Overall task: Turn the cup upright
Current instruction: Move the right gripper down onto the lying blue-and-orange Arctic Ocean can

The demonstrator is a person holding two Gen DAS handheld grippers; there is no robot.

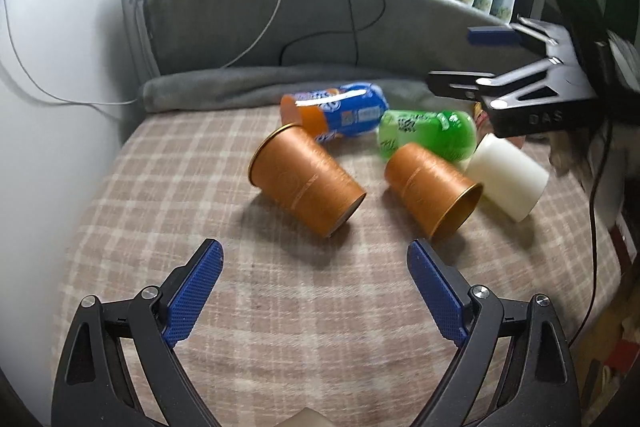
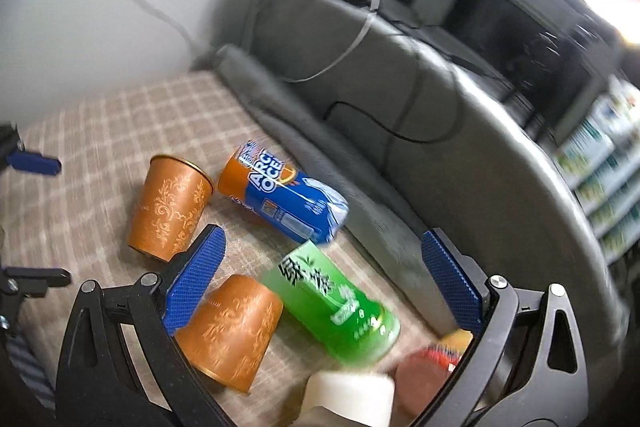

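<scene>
Two orange cups lie on their sides on the plaid cloth (image 1: 280,327). The left cup (image 1: 306,181) has its gold rim toward the back left; it also shows in the right wrist view (image 2: 168,209). The right cup (image 1: 434,187) has its rim toward the front right; it also shows in the right wrist view (image 2: 230,331). My left gripper (image 1: 316,263) is open and empty, just in front of the cups. My right gripper (image 2: 324,259) is open and empty above the cans; it shows in the left wrist view (image 1: 480,59) at upper right.
A blue-and-orange can (image 1: 340,113) and a green can (image 1: 428,135) lie behind the cups. A white cup (image 1: 508,177) lies to the right. A grey cushion (image 1: 320,23) with cables backs the surface. A white wall (image 1: 60,67) is left. A red-orange object (image 2: 436,367) lies near the green can.
</scene>
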